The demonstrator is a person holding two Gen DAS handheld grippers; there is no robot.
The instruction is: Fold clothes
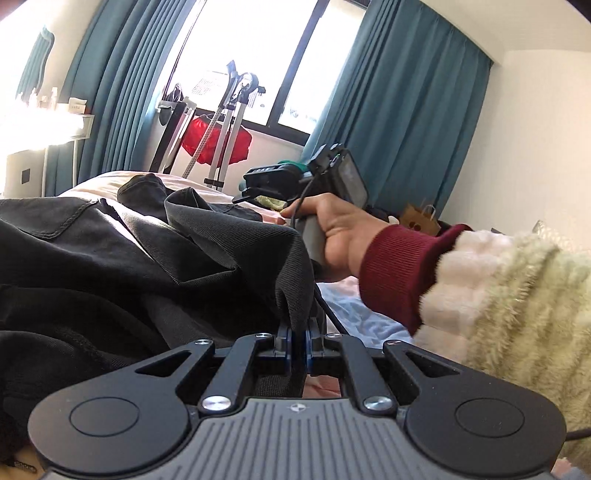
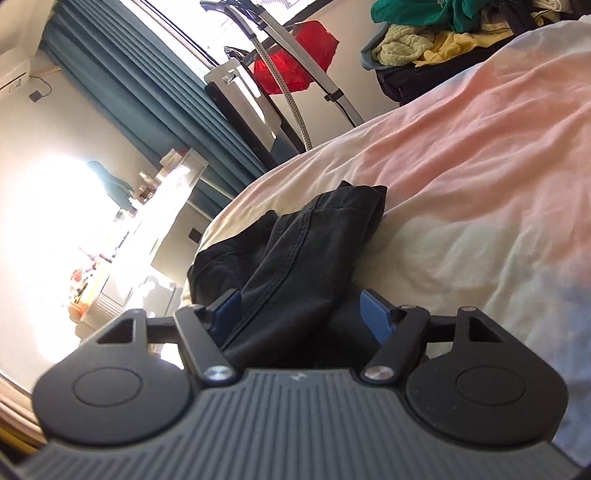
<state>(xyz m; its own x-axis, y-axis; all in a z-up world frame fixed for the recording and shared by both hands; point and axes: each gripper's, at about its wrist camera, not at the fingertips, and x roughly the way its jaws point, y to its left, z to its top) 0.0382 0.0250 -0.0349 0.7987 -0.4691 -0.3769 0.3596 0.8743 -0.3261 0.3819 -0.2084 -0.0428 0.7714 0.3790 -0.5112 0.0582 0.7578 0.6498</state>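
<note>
Bedroom, teal curtains (image 1: 406, 110) at a bright window, bed with a pale pink sheet (image 2: 480, 166) as the work surface. Dark grey trousers (image 1: 166, 240) lie crumpled on the bed; in the left wrist view the bulk spreads from 9 o'clock toward centre, with a pocket seam at upper left. Long axis is hard to tell while bunched. In the right wrist view a stitched seam runs up from the tool toward 12 o'clock, and the far end of the garment drapes onto the sheet.

Left gripper (image 1: 297, 341): jaws nearly closed, pinching a fold of the trouser fabric that rises straight out of the fingertips. Right gripper (image 2: 301, 314): blue pads (image 2: 229, 310) set wide apart, with a thick bunch of the trousers filling the gap; whether they actually press it I cannot tell.

In the left view, the person's right hand (image 1: 340, 236) grips the other tool's handle at about 1 o'clock, with a maroon cuff (image 1: 399, 273) and cream fleece sleeve (image 1: 509, 295) crossing in from 3 o'clock, just beside the raised fold.

Around: a garment steamer stand (image 1: 229, 122) and a red bag (image 1: 218, 142) at 12 o'clock beyond the bed, a brown paper bag (image 1: 421, 218) on the floor at 2 o'clock, a pile of mixed clothes (image 2: 436, 33) at 1 o'clock in the right view.
</note>
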